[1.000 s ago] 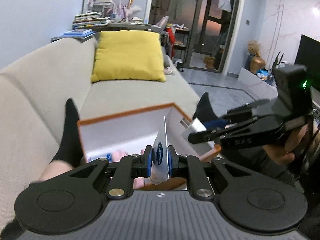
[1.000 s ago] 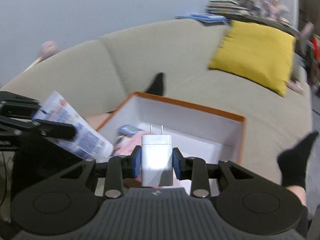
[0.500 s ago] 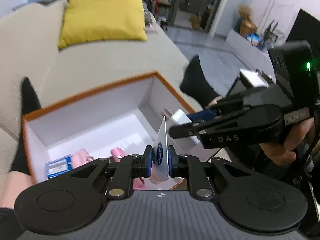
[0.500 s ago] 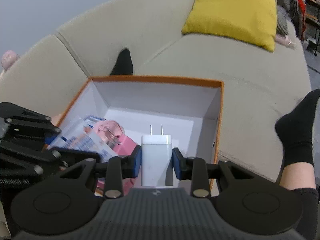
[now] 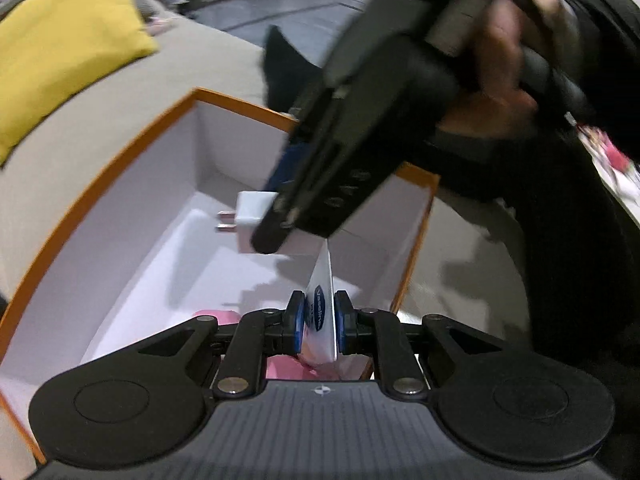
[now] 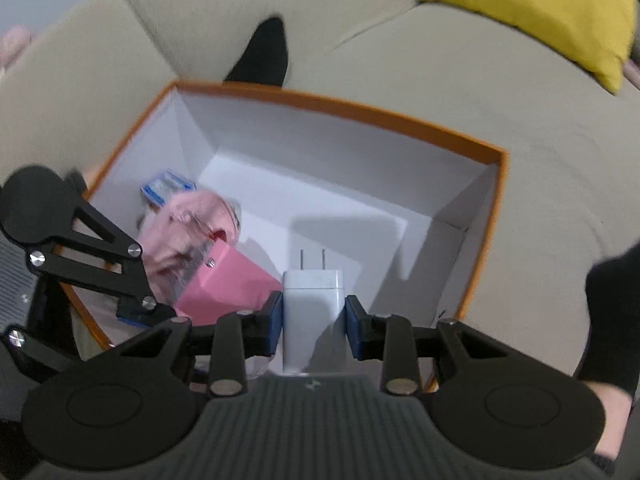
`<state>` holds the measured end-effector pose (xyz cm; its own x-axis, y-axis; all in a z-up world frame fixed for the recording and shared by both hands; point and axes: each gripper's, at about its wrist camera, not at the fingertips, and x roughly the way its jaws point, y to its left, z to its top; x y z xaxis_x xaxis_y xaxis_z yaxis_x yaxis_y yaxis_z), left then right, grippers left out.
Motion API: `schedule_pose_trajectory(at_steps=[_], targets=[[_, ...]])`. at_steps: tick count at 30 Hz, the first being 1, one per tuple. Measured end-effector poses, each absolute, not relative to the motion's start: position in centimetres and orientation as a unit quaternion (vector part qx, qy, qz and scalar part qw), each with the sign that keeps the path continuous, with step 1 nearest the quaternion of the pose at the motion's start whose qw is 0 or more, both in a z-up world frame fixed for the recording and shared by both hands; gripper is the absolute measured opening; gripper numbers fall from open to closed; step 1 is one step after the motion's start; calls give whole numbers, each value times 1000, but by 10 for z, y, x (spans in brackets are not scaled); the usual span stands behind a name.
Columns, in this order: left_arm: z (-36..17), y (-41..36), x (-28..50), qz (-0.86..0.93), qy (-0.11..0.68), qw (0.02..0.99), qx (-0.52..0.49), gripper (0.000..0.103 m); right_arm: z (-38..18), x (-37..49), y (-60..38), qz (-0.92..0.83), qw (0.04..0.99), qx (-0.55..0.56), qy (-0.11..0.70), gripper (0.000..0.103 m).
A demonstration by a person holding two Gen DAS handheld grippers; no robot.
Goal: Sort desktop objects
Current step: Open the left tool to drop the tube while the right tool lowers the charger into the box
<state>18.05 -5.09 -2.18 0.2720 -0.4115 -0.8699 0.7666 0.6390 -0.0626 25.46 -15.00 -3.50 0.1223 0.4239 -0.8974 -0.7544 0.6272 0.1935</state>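
Both tongs are gripping: the left gripper (image 5: pixel 314 322) is pinching a Vaseline tube (image 5: pixel 322 308), the right gripper (image 6: pixel 313 322) a white charger (image 6: pixel 313 310), both hovering inside the orange-rimmed box (image 6: pixel 336 106); placing seems underway, and spreading the jaws should come next

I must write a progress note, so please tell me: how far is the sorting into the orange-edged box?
Done: a pink pouch and a small blue packet already lie inside the white box with the orange rim. In hand: the right gripper holds a white plug charger over the box, and the left gripper clamps a flat white Vaseline tube. Left: release both inside.
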Motion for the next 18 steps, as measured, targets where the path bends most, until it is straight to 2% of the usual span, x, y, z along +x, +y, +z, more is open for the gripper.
schedule_pose_trajectory(at_steps=[7, 18], targets=[[-35, -50, 195, -443, 469, 739, 191, 18, -59, 265, -121, 361, 705, -154, 590, 34], [-45, -38, 201, -471, 480, 719, 174, 19, -93, 270, -118, 284, 676, -77, 676, 35]])
